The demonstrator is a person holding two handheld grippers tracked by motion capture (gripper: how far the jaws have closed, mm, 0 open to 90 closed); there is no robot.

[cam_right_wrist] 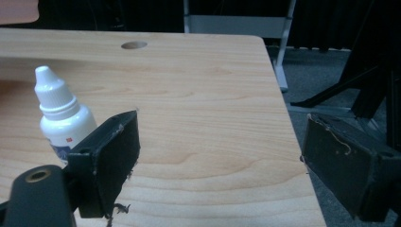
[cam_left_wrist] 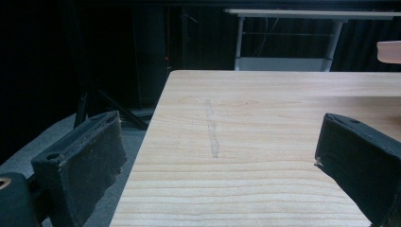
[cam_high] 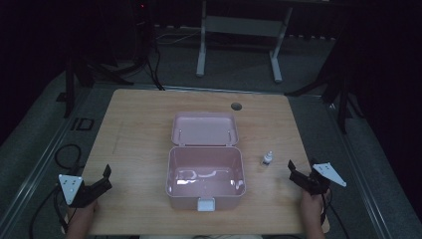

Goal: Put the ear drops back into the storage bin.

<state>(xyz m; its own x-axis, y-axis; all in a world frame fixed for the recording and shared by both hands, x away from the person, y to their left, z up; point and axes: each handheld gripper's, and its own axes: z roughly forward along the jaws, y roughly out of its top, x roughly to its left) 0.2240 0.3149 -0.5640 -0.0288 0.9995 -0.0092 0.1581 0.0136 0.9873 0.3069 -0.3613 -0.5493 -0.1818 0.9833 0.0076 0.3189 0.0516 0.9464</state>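
Pink plastic lidded box (cam_high: 205, 179) sits open mid wooden tabletop (cam_high: 139, 134); small white dropper bottle (cam_high: 267, 159) stands just right. Left gripper (cam_high: 103, 175) and right gripper (cam_high: 293, 172) both spread, empty.

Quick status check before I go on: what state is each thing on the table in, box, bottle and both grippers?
pink box: open, empty, lid laid back flat.
latch: undone, at the near wall.
dropper bottle: upright, capped, on the table right of the box.
left gripper: open, holding nothing.
right gripper: open, holding nothing, just right of the bottle.
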